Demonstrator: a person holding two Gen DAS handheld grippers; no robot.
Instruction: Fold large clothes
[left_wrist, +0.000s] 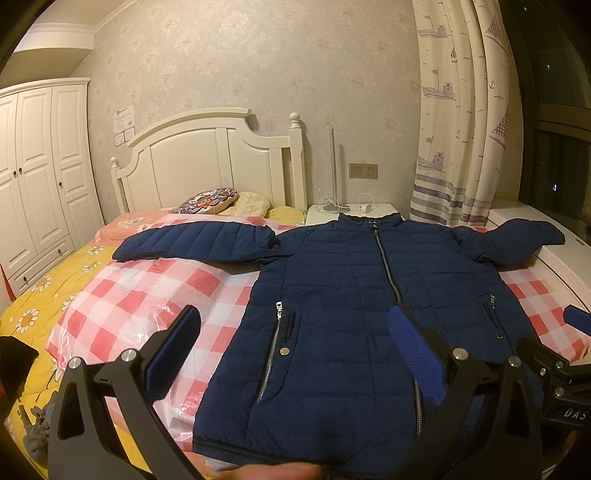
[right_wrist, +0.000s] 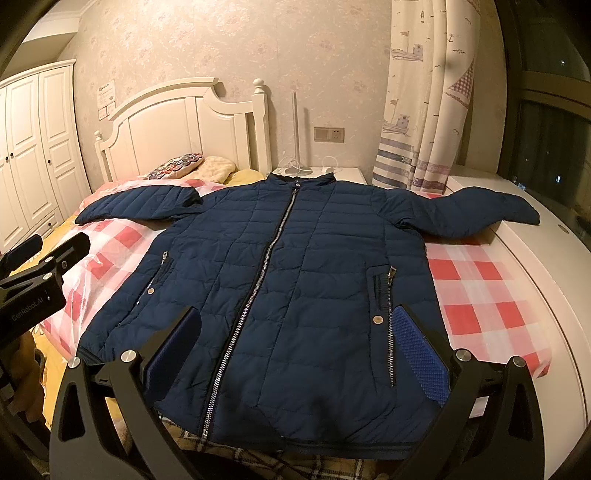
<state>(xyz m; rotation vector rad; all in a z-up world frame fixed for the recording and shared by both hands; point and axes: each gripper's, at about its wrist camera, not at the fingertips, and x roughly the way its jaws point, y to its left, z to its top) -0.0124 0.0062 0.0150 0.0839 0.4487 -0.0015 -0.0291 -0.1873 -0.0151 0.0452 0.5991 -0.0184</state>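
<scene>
Navy quilted jacket (right_wrist: 295, 280) lies flat, front up, zipped, on a red-and-white check sheet (right_wrist: 480, 295) spread over the bed (left_wrist: 44, 295). Collar points far toward the headboard (left_wrist: 207, 162); hem is near, at the bed edge. Both sleeves are spread out: left sleeve (left_wrist: 199, 240) rests on the check sheet, right sleeve (right_wrist: 476, 214) reaches over onto a white ledge (right_wrist: 535, 266) by the curtain (right_wrist: 424, 92). Two zip pockets with snaps sit low on the front.

Left gripper (left_wrist: 295, 350) hovers over the jacket's near left part, jaws spread wide, holding nothing; its left finger is over the check sheet, its right finger over the jacket near the zip. Right gripper (right_wrist: 299, 350) hovers over the near hem, jaws also wide apart and empty, fingers on either side of the lower zip. Neither clearly touches the cloth. Left gripper also shows at the left edge of the right view, gripped by a hand (right_wrist: 26, 373).

Pillows (left_wrist: 225, 201) lie at the far end, nightstand (left_wrist: 351, 212) just beyond the collar, wardrobe (left_wrist: 37, 177) far left.
</scene>
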